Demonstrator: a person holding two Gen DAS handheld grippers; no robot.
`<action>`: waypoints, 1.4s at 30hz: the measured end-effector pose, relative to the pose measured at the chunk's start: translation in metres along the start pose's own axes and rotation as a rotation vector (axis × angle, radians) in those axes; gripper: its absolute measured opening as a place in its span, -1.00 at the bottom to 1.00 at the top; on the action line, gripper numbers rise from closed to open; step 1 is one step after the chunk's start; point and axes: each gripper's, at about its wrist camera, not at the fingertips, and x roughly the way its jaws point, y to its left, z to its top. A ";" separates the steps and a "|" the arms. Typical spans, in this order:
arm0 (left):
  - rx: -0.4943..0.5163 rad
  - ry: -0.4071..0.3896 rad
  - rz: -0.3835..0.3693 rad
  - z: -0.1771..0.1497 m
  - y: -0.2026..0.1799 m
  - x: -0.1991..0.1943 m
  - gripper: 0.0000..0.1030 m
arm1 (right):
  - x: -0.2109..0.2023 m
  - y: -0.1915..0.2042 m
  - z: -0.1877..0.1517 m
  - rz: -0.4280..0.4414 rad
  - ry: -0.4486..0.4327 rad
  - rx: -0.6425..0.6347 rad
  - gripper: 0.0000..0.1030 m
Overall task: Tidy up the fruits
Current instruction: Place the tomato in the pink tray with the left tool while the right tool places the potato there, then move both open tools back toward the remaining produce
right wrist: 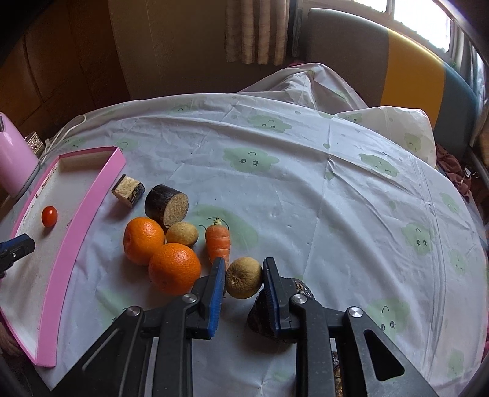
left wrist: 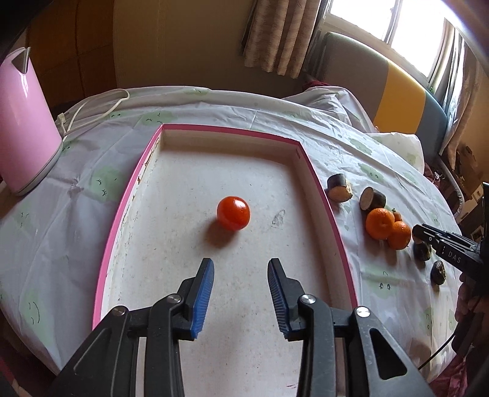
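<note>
One cherry tomato (left wrist: 233, 213) lies in the pink tray (left wrist: 333, 220), ahead of the spread, empty left gripper (left wrist: 240, 270). The right gripper (right wrist: 241, 276) pinches a brown round fruit (right wrist: 244, 277); two oranges (right wrist: 143, 240) beside it remain on the desk.

A glossy pink plastic electric kettle (left wrist: 26, 122) stood at the far left corner of the table, its white power cord (left wrist: 101, 107) looping over the cloth behind it. The table itself was covered by a crinkly pale plastic tablecloth (right wrist: 305, 183) printed with little green cloud faces. Behind it sat a padded bench back (left wrist: 397, 100) in grey, yellow and teal blocks. Beige patterned curtains (left wrist: 281, 36) hung by a bright window (left wrist: 397, 27), and the wall on the left was brown wood panelling (right wrist: 61, 61).
</note>
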 end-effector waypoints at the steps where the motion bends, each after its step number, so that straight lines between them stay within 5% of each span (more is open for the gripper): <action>1: -0.001 0.001 0.001 -0.002 0.000 -0.002 -0.29 | -0.003 0.002 -0.001 -0.003 -0.010 0.002 -0.51; 12: 0.016 -0.040 0.003 -0.014 0.006 -0.021 -0.29 | -0.041 0.047 -0.008 0.077 -0.105 -0.009 -0.51; 23: -0.032 -0.052 -0.001 -0.019 0.028 -0.034 -0.29 | -0.040 0.144 -0.005 0.274 -0.097 -0.084 -0.51; 30: -0.039 -0.069 0.007 -0.023 0.040 -0.038 -0.29 | -0.019 0.186 -0.001 0.324 -0.048 -0.078 -0.48; 34: -0.015 -0.070 -0.014 -0.026 0.035 -0.038 -0.29 | -0.017 0.190 -0.007 0.305 -0.047 -0.077 -0.11; 42: 0.030 -0.072 -0.071 -0.028 0.016 -0.043 -0.29 | -0.047 0.163 -0.027 0.217 -0.122 -0.019 0.13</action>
